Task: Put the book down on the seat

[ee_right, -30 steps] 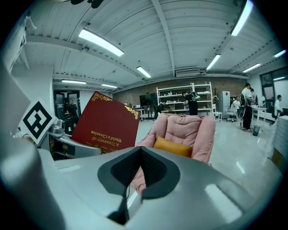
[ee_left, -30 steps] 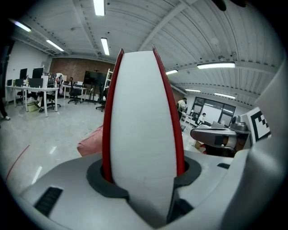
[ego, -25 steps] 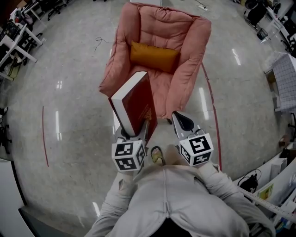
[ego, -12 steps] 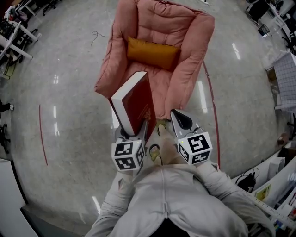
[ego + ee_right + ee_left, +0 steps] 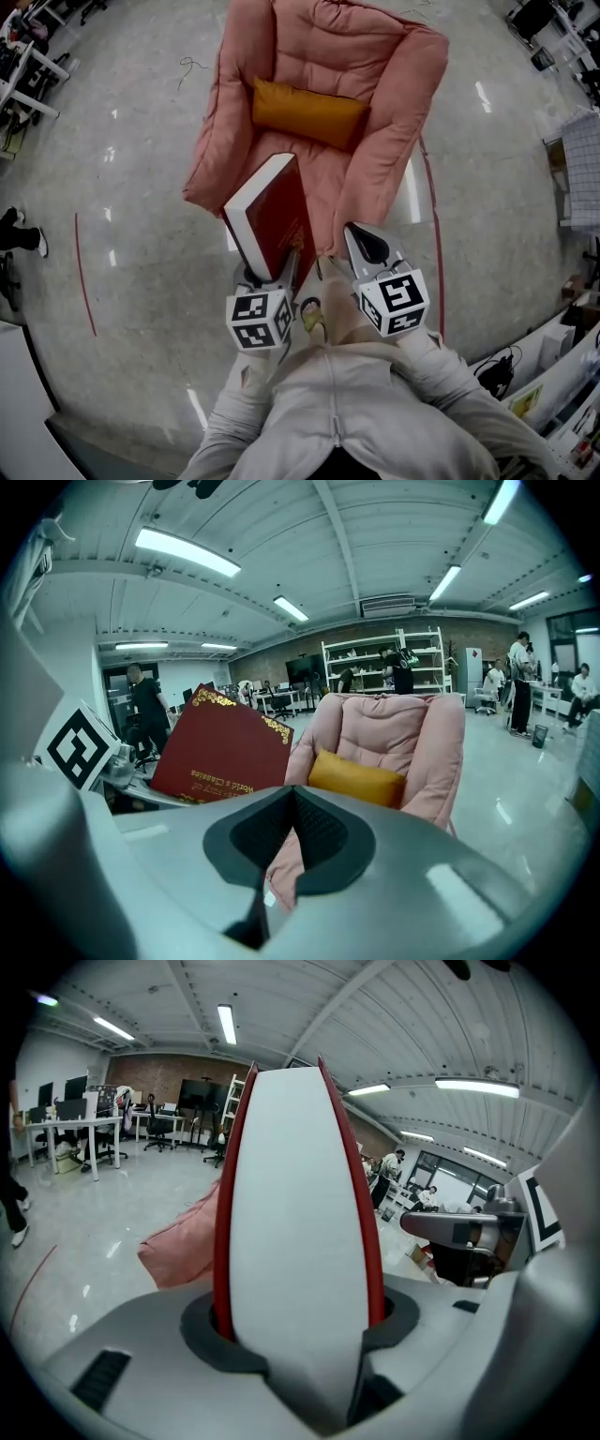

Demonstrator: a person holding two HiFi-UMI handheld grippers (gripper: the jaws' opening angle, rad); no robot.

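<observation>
A thick red book (image 5: 277, 220) with white page edges stands on edge in my left gripper (image 5: 272, 272), which is shut on its lower end. It hangs over the front left corner of the pink armchair (image 5: 375, 56). An orange cushion (image 5: 307, 112) lies at the back of the seat. In the left gripper view the book (image 5: 298, 1222) fills the middle, clamped between the jaws. My right gripper (image 5: 367, 246) is beside the book, at the chair's front edge, shut with nothing in it. The right gripper view shows the book's cover (image 5: 220, 747), the chair (image 5: 394, 728) and the cushion (image 5: 356, 778) ahead.
Grey polished floor surrounds the chair, with a red line (image 5: 82, 272) at the left and another (image 5: 433, 234) at the right. Desks (image 5: 28, 66) stand at the far left, shelves (image 5: 562, 366) at the lower right. A bystander's feet (image 5: 19, 234) show at the left edge.
Both grippers have moved forward towards the chair and a little lower. The book stays in the left gripper. The chair now sits nearer in the head view.
</observation>
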